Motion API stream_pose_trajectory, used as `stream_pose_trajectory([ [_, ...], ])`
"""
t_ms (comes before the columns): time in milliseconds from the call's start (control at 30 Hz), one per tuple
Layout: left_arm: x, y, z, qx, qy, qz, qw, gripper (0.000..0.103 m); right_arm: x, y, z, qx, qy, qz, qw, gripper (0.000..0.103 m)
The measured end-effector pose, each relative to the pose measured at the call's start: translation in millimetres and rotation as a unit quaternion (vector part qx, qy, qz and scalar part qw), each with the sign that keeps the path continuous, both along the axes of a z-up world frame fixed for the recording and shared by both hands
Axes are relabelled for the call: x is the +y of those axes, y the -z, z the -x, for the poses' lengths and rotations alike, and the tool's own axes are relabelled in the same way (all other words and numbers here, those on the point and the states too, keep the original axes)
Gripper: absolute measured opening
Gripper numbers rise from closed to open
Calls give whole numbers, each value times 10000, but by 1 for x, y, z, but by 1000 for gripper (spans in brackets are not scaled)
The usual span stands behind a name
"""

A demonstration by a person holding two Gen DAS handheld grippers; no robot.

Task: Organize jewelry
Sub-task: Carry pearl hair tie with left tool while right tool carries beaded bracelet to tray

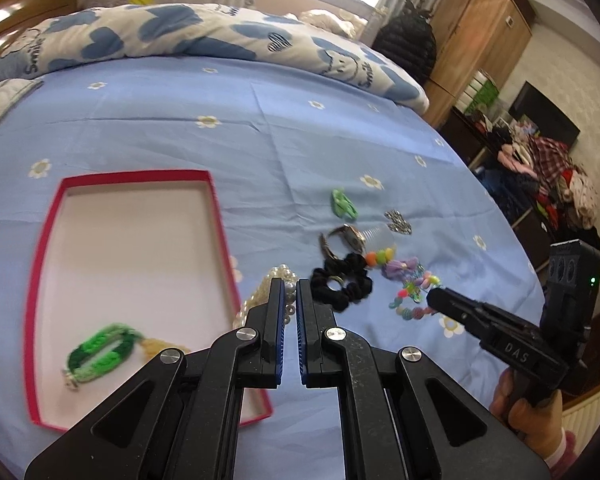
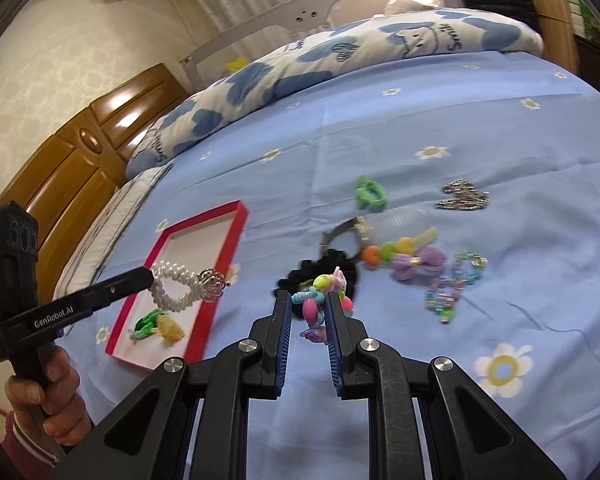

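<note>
A red-rimmed box [image 1: 216, 216] with a white floor lies on the blue bed sheet; a green woven bracelet [image 1: 100, 354] lies in it. My left gripper [image 1: 291, 286] is shut on a pearl bracelet [image 1: 278, 274] with a silver crown charm [image 2: 212, 280], held above the box's right rim [image 2: 220, 280]. My right gripper [image 2: 309, 304] is shut on a colourful bead bracelet [image 2: 320, 300], lifted above a black scrunchie [image 1: 342, 284]. Loose on the sheet are a watch [image 1: 346, 238], a green clip [image 1: 342, 202], a silver chain [image 1: 398, 222], a purple bow [image 2: 418, 264] and a bead string [image 2: 452, 284].
A blue heart-print duvet [image 1: 204, 36] is heaped at the head of the bed. Wooden drawers [image 2: 76, 152] stand to the left, a wardrobe [image 1: 476, 36] and a pile of clothes [image 1: 548, 176] to the right. Bare sheet [image 1: 240, 128] spreads beyond the box.
</note>
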State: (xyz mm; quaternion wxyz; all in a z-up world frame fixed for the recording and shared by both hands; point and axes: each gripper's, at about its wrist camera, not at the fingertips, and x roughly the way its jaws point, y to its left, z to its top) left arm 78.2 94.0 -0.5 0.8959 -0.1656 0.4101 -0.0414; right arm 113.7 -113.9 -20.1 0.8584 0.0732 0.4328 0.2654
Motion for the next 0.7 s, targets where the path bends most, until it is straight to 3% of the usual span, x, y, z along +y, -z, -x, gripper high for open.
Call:
stream_pose_trajectory([
  [700, 96, -5, 20, -134, -957, -127, 9952, 4, 128, 9, -11, 106, -1142, -102, 9934, 17],
])
